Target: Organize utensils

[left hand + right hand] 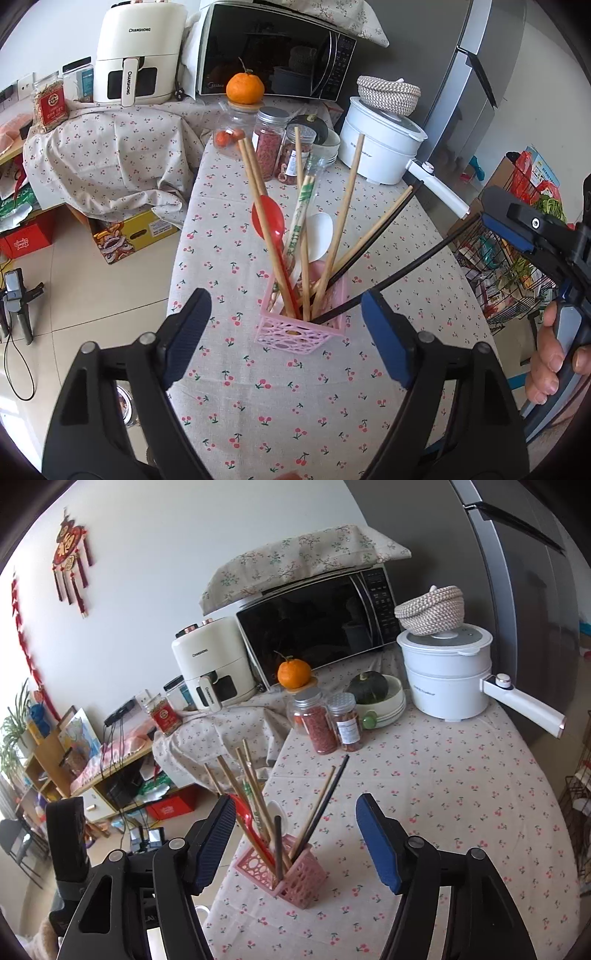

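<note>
Chopsticks and spoons stand in the pink basket mid-worktop; left hand-held gripper and right hand-held gripper both gape wide, empty.

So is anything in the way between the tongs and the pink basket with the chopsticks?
No, nothing visible. Both the left tongs and right tongs are open, with only bare cherry tablecloth before the pink basket. The jars stand far behind it.
</note>
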`<action>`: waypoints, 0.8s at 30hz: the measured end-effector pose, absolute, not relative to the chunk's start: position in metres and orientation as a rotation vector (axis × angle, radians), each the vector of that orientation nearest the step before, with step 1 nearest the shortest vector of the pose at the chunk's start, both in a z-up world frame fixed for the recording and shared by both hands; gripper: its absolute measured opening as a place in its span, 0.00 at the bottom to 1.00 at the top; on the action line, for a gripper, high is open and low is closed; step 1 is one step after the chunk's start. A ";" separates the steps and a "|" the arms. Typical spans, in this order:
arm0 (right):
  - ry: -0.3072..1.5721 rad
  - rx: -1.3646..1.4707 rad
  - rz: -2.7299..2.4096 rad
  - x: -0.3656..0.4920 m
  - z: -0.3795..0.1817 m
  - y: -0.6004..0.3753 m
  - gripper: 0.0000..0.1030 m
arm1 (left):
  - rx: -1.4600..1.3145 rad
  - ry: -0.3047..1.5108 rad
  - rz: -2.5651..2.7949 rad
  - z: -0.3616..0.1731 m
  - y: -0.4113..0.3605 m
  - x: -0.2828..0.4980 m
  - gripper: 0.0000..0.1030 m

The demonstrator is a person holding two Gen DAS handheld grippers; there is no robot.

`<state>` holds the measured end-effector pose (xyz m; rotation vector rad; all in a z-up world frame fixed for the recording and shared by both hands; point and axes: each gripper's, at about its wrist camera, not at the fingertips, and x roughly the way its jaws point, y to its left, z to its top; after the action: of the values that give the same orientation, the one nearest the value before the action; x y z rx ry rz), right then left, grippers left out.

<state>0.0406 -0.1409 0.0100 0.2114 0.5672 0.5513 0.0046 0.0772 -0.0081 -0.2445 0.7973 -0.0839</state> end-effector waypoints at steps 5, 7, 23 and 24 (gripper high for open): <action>0.592 0.208 0.430 0.017 0.011 -0.169 0.87 | -0.217 0.794 -0.087 0.001 0.055 -0.009 0.95; 0.595 0.209 0.395 0.006 0.011 -0.178 1.00 | -0.200 0.794 -0.076 0.003 0.046 -0.015 0.98; 0.544 0.026 0.122 -0.048 0.004 -0.196 1.00 | -0.010 0.655 0.037 0.025 0.005 -0.053 0.99; 0.546 0.025 0.116 -0.047 0.004 -0.197 1.00 | -0.011 0.658 0.036 0.024 0.005 -0.051 0.99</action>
<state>-0.0475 -0.1967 0.0037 0.0252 0.5459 0.1161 -0.0515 0.0048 0.0238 -0.0110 0.6581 0.0358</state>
